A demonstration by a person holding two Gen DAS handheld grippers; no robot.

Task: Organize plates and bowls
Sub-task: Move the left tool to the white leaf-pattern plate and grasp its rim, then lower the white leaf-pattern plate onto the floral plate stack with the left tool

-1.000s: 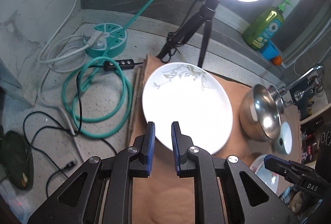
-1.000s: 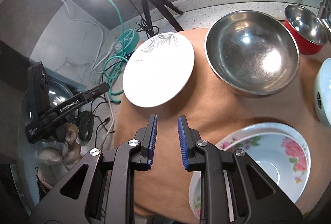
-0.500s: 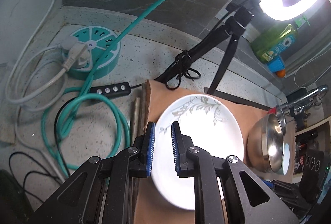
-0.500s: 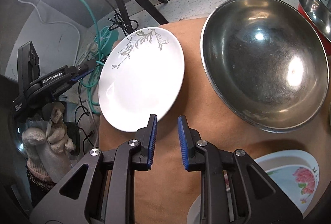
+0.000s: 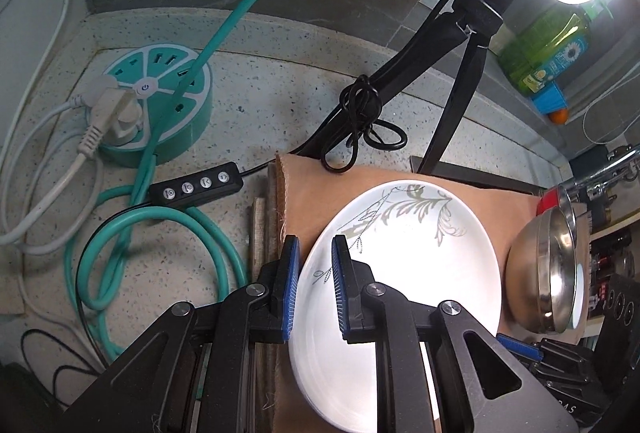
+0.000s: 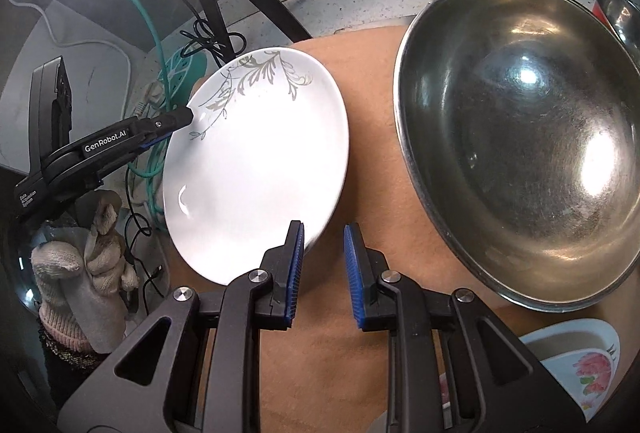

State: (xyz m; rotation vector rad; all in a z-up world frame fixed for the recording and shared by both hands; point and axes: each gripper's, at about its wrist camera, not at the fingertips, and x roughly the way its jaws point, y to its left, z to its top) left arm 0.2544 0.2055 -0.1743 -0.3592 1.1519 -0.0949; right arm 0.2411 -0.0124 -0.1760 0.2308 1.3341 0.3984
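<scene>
White plate [image 6: 256, 169] mid-frame unstacked, nothing sorted; left gripper [image 5: 314, 289] and right gripper [image 6: 323, 269] jaws slightly apart, empty, straddling its rim.

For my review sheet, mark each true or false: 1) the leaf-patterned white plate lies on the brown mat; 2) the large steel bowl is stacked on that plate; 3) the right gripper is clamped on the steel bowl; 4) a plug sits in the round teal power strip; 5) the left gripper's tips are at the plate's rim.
1) True. The white plate rests on the brown mat.
2) False. The steel bowl sits beside the plate on the mat, not on it.
3) False. The right gripper has nothing between its jaws; it is by the plate's near rim.
4) True. A white plug is in the teal power strip.
5) True. The left gripper is at the plate's rim.
</scene>
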